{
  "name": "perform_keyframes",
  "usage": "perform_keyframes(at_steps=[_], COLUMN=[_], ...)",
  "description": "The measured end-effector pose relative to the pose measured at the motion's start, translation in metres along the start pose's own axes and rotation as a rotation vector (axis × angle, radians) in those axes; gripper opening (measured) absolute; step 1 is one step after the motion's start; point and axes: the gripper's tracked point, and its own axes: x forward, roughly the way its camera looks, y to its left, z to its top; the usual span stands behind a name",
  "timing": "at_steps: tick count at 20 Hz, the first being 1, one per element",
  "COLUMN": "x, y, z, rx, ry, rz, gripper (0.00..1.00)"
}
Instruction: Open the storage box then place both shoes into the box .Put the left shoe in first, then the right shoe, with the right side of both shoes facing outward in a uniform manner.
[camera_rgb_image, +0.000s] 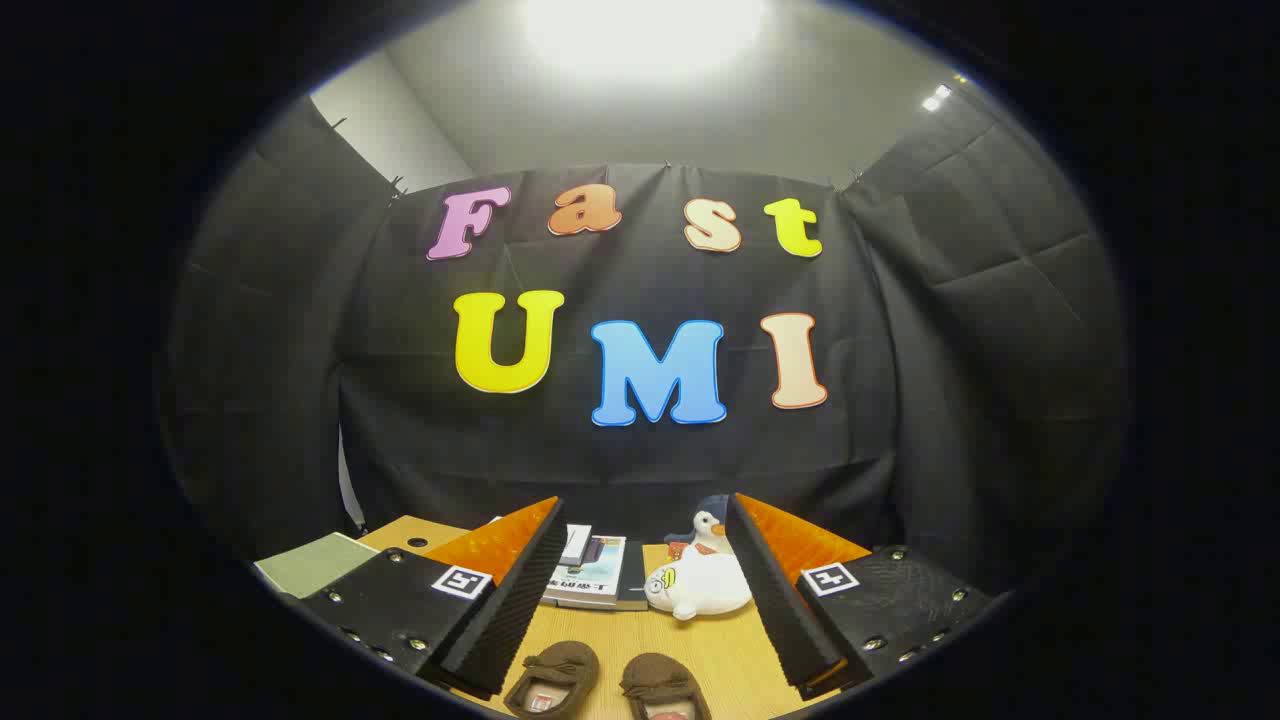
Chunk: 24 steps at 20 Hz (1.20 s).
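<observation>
Tongs are hanging open above the wooden surface, their two fingers spread wide apart and gripping nothing. Between the fingers, close to the camera, a pair of brown shoes is lying side by side on the surface, toes pointing away toward the booth wall; the left one and the right one are sitting just beside each other, each with a small bow on top. Beyond the shoes, still between the fingers, a stack of books is resting flat, and just to its right a white plush duck is sitting with its orange beak showing. Outside the left finger, a pale green pad is lying at the surface's far edge. Whether a storage box is anywhere here cannot be told.
</observation>
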Motion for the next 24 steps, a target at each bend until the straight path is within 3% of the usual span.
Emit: perform_keyframes(at_steps=[16,24], x=[-0.006,-0.012], y=[0.008,0.039], z=[-0.003,-0.025], rx=[0.011,0.198], ry=[-0.003,0.066], rz=[0.026,0.134], gripper=[0.97,0.97])
